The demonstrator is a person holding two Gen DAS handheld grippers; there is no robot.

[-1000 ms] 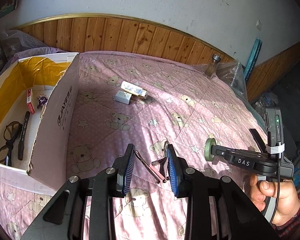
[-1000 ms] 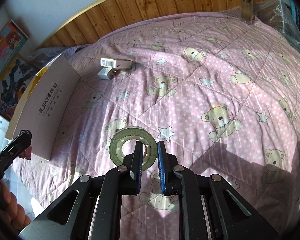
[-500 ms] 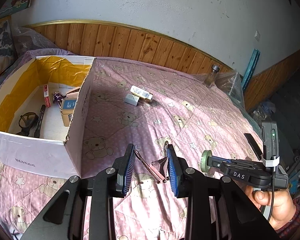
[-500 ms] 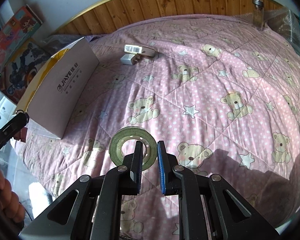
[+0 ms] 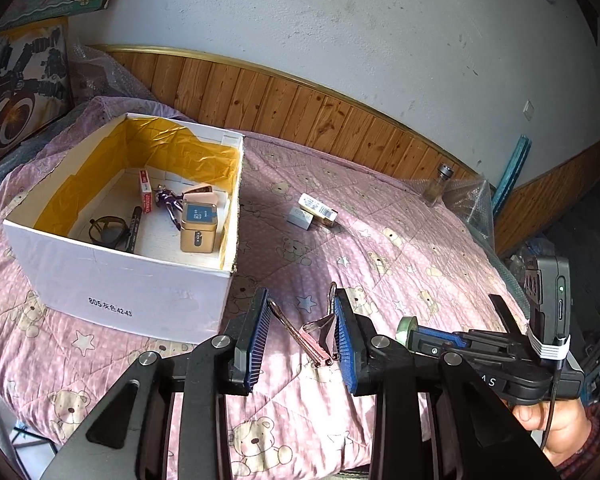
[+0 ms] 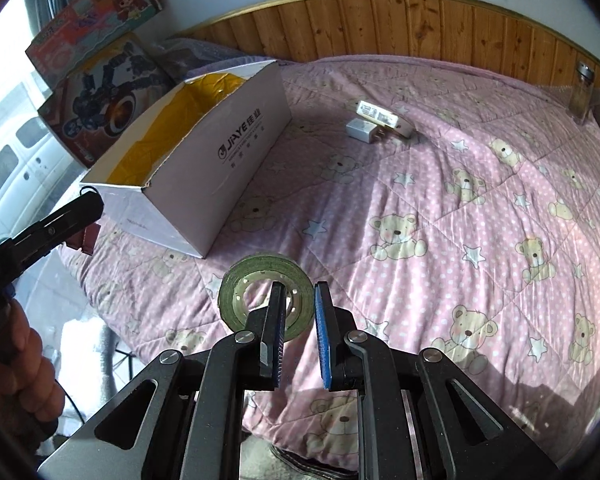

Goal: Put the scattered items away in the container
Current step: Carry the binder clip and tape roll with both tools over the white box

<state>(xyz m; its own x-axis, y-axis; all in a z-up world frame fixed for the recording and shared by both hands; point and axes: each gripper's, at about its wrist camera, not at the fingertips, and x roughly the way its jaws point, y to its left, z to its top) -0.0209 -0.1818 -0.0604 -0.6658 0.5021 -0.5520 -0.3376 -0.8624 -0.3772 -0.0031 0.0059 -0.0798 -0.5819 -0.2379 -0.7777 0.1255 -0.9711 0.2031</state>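
My left gripper [image 5: 300,310] is shut on a pink binder clip [image 5: 318,334], held above the bed just right of the white cardboard box [image 5: 120,280]. The box holds glasses [image 5: 108,230], a marker, a red pack, a purple figure and a gold tin [image 5: 198,228]. My right gripper [image 6: 299,292] is shut on a green tape roll [image 6: 240,284], in the air over the bed's near edge. A white charger [image 6: 360,130] and a small labelled box [image 6: 380,114] lie together on the pink quilt [image 6: 440,208]. In the right wrist view the left gripper [image 6: 88,204] shows beside the box's near corner.
A glass jar [image 6: 580,96] stands at the bed's far right corner by bubble wrap. Picture boxes [image 6: 100,80] lean against the wall behind the cardboard box. A wooden headboard [image 5: 300,108] runs along the back. A hand [image 5: 552,424] holds the right gripper's handle.
Both grippers have risen and pulled back from the bed while keeping their loads. The cardboard box now sits farther ahead in both views, and its inside shows fully in the left wrist view.
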